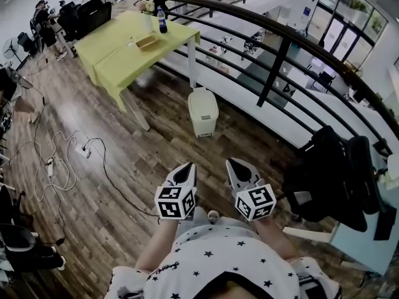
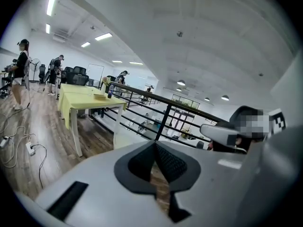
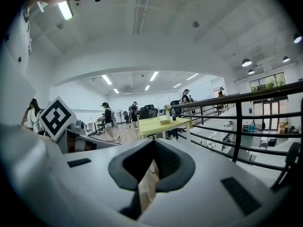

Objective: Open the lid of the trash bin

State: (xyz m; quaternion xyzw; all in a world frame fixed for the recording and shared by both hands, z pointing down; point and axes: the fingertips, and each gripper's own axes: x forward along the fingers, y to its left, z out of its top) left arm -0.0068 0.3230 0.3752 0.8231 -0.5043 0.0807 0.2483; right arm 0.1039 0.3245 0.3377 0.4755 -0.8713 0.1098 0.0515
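In the head view, the white trash bin [image 1: 203, 112] stands on the wood floor between the table leg and the railing, with its lid down. My left gripper [image 1: 186, 172] and right gripper [image 1: 235, 167] are held side by side close to my body, well short of the bin and apart from it. Both point toward it. Both are shut with nothing between the jaws. In the left gripper view, the left gripper [image 2: 154, 144] has its tips together, and a pale top edge of the bin [image 2: 124, 137] shows just beyond it. The right gripper [image 3: 154, 143] also shows its tips meeting.
A yellow-green table [image 1: 128, 52] with a bottle [image 1: 162, 21] and a tray stands behind the bin. A black railing [image 1: 282, 50] runs along the right. Cables and a power strip [image 1: 82, 150] lie on the floor to the left. Black chairs [image 1: 333, 173] stand to the right. People stand far off.
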